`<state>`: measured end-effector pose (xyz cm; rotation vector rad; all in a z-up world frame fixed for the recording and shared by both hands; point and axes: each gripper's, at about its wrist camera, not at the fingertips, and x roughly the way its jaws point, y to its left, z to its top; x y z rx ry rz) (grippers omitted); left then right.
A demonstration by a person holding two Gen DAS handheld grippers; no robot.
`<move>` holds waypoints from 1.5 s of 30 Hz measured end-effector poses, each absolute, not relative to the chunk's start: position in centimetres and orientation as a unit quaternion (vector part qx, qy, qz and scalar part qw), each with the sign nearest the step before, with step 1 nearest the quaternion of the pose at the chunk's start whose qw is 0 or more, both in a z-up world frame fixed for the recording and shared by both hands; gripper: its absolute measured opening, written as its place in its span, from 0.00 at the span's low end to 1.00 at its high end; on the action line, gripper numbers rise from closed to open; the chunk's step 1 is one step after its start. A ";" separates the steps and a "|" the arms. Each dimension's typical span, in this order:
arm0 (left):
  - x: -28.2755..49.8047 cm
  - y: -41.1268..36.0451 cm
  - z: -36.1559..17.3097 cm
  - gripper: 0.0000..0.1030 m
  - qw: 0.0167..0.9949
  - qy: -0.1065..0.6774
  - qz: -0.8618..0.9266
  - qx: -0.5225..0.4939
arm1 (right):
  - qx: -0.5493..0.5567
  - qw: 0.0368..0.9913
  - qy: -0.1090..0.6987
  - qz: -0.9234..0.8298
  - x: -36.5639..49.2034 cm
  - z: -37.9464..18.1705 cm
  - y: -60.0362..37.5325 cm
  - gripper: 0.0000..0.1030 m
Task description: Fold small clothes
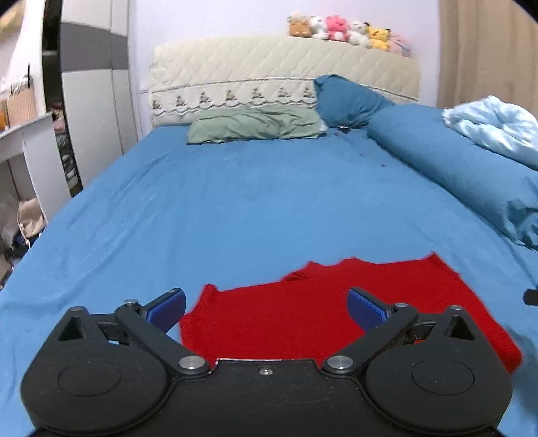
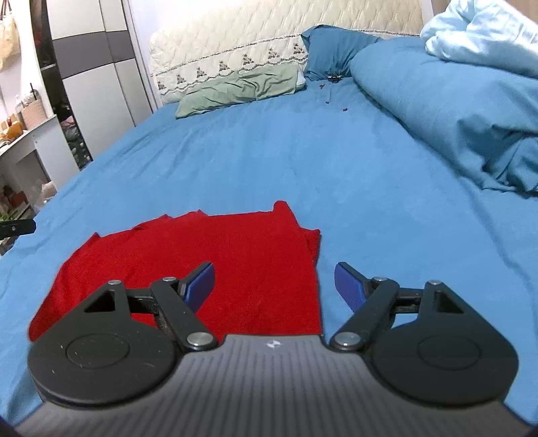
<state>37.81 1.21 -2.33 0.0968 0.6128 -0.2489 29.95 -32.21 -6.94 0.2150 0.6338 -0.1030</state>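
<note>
A small red garment (image 1: 302, 312) lies flat on the blue bed sheet (image 1: 235, 208), near the front edge. My left gripper (image 1: 265, 307) is open and empty, hovering over the garment's left part. In the right wrist view the garment (image 2: 235, 255) lies ahead and left, with a folded layer along its right edge. My right gripper (image 2: 274, 284) is open and empty over the garment's near right edge: its left finger is above the cloth, its right finger above bare sheet. The tip of the left gripper (image 2: 18, 227) shows at the far left.
A green pillow (image 1: 255, 124) and a blue pillow (image 1: 346, 101) lie at the quilted headboard (image 1: 282, 77), with plush toys (image 1: 346, 30) on top. A rolled blue duvet (image 1: 464, 174) and pale blue blanket (image 1: 494, 124) lie along the right. A wardrobe and shelves (image 1: 30, 134) stand left.
</note>
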 end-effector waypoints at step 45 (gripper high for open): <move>39.5 1.0 -9.3 1.00 0.918 0.373 -0.136 0.008 | 0.271 0.927 0.254 0.041 32.4 -3.8 -26.0 0.21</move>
